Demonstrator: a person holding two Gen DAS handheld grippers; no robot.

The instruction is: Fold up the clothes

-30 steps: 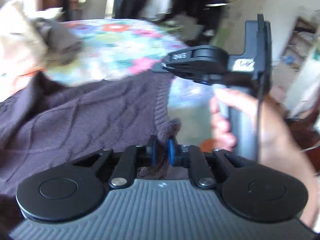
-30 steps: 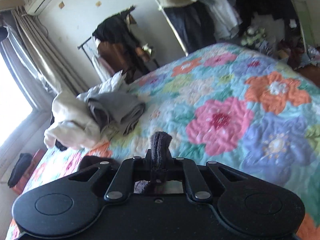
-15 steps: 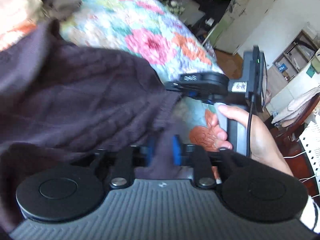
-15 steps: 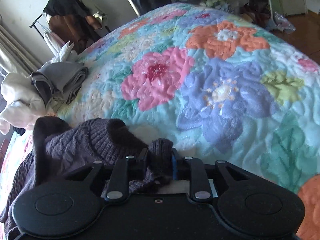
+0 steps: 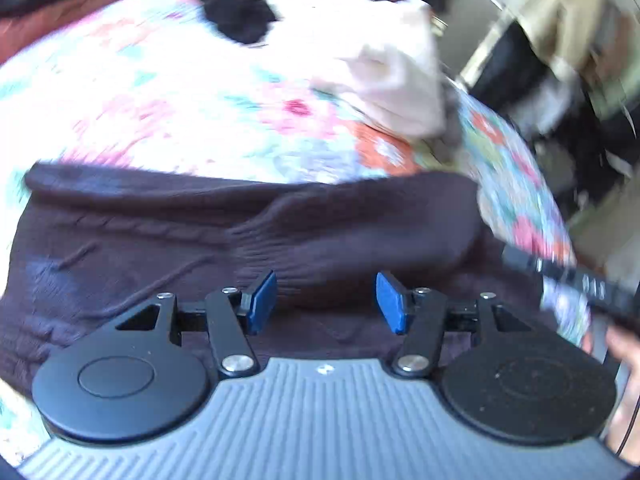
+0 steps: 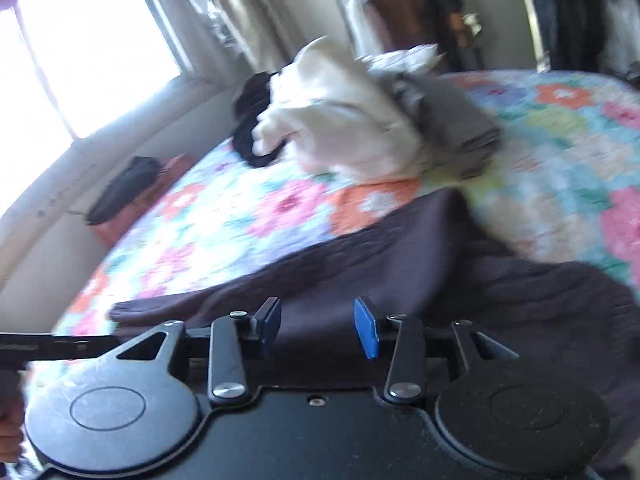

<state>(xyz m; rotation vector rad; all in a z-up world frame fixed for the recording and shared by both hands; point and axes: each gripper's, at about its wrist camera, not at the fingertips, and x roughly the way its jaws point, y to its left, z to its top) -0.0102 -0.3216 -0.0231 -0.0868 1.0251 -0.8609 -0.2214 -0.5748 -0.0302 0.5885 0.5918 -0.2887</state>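
Left wrist view has the left gripper (image 5: 326,300) hanging right over the dark purple sweater (image 5: 240,240), blue pads spread apart and nothing between them. Its jaws have just been opening, so the knit is let go and lies on the floral quilt (image 5: 180,92). Right wrist view shows the same deal for the right gripper (image 6: 318,326): pads apart, jaws just been opening, no cloth pinched, sweater (image 6: 400,248) flat-ish below it.

Progress-wise, this looks like one fold laid down on the sweater. There's a doubled edge along its far side, but it's still a wide slab, so probably another fold or two to go, plus some smoothing. The white garment (image 6: 340,120) heaped farther up the bed looks unfolded too. A grey piece (image 6: 460,120) next to it already looks folded.

What each view adds: the right one shows the window (image 6: 88,52), the clothes rack and that grey stack clearly. The left one barely catches those, but it shows the cable-knit texture up close, plus the other gripper's handle and a bit of hand (image 5: 624,352) at the right edge.
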